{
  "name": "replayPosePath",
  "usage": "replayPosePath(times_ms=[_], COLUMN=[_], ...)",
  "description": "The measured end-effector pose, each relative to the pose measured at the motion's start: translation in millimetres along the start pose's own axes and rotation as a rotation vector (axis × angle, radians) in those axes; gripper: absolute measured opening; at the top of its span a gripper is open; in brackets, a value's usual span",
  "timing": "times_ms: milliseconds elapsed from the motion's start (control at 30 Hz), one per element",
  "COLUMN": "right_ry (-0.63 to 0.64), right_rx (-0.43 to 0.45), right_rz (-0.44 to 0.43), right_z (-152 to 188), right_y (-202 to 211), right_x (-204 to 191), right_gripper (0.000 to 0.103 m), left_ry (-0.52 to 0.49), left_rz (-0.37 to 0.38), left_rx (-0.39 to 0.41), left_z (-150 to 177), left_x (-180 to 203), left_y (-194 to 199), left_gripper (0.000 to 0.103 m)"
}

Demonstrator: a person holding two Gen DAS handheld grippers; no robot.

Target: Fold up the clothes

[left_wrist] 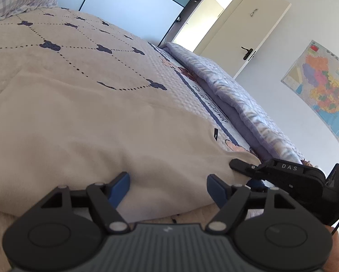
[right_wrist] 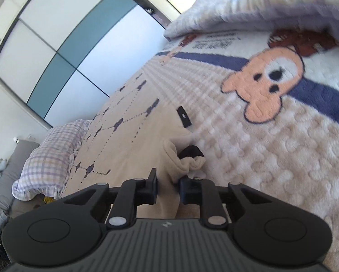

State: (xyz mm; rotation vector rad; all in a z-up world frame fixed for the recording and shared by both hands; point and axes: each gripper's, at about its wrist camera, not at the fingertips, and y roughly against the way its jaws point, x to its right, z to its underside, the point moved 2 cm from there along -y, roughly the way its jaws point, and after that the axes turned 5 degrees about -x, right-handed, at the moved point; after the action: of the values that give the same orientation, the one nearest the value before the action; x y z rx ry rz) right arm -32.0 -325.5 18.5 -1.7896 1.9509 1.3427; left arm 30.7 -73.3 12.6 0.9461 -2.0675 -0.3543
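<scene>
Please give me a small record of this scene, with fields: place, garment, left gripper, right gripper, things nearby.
place: bed with a patterned blanket
garment: cream garment lying flat, black tag on it
left gripper: open, over the garment's near edge
right gripper: shut on a bunched garment corner
things nearby: plaid pillow, folded quilt, wall map, door

The garment (left_wrist: 83, 136) was plain cream with a small black tag (right_wrist: 184, 116). The bedspread (left_wrist: 90, 52) was beige, with dotted navy lines, dark blue motifs, a navy stripe and an orange bear (right_wrist: 263, 83). The pillow (right_wrist: 53, 156) was lilac-and-white checked; the wardrobe panels (right_wrist: 78, 40) were teal and white.
</scene>
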Motion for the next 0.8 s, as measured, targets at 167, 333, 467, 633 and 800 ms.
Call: replayPosePath(times_ms=[167,333,467,633,800], right_ry=[0.345,0.759,1.015,1.236,1.15], right_rx=[0.09,0.211,0.1,-0.169,-0.108], right_rz=[0.013,0.047,-0.067,0.003,-0.07], right_z=[-1,16,75,172,166], right_y=[8,1,-27,-86,-66], right_x=[-46,-112,-192,-224,-227], right_gripper=[0.019,0.018,0.018,0.016,0.016], left_ry=[0.346,0.488,0.637,0.713,0.677], left_rz=[0.228,0.199,0.192,0.17,0.146], left_rx=[-0.006,0.203,0.298,0.286,0.255], left_z=[-26,-62,-61,-54,-57], left_x=[-37,-92,-137,-148,-141], left_y=[25,95,132,138,138], left_gripper=[0.078,0.084,0.084,0.085,0.085])
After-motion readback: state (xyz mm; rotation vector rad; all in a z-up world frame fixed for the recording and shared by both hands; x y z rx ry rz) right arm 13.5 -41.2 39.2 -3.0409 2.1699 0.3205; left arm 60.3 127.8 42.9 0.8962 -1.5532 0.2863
